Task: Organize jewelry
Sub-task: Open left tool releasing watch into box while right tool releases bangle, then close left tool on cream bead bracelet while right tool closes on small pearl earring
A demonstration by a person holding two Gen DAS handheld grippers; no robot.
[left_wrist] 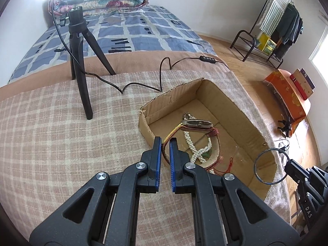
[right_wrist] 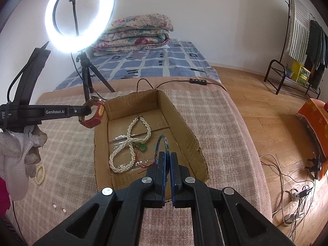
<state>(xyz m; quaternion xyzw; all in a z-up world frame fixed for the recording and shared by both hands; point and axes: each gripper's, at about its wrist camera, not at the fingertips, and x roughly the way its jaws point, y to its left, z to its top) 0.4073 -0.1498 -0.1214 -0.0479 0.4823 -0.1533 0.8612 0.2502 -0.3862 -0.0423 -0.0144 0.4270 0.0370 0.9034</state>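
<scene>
A cardboard box [left_wrist: 207,92] sits open on the checked blanket, also in the right wrist view [right_wrist: 180,123]. A pearl necklace [right_wrist: 127,145] and a green pendant on red cord [right_wrist: 141,148] lie inside it. My left gripper [left_wrist: 165,141] is shut on the strap of a red-brown watch [left_wrist: 196,124] and holds it above the box's left wall; the watch also shows in the right wrist view [right_wrist: 95,114]. My right gripper [right_wrist: 166,154] is shut on a thin blue bangle [right_wrist: 162,143] over the box's near end; the bangle also shows in the left wrist view [left_wrist: 270,166].
A ring light on a black tripod [right_wrist: 86,78] stands at the blanket's far left, its cable [left_wrist: 143,86] trailing behind the box. A small pearl bracelet [right_wrist: 40,174] and loose beads [right_wrist: 54,206] lie on the blanket left of the box. The floor drops off at right.
</scene>
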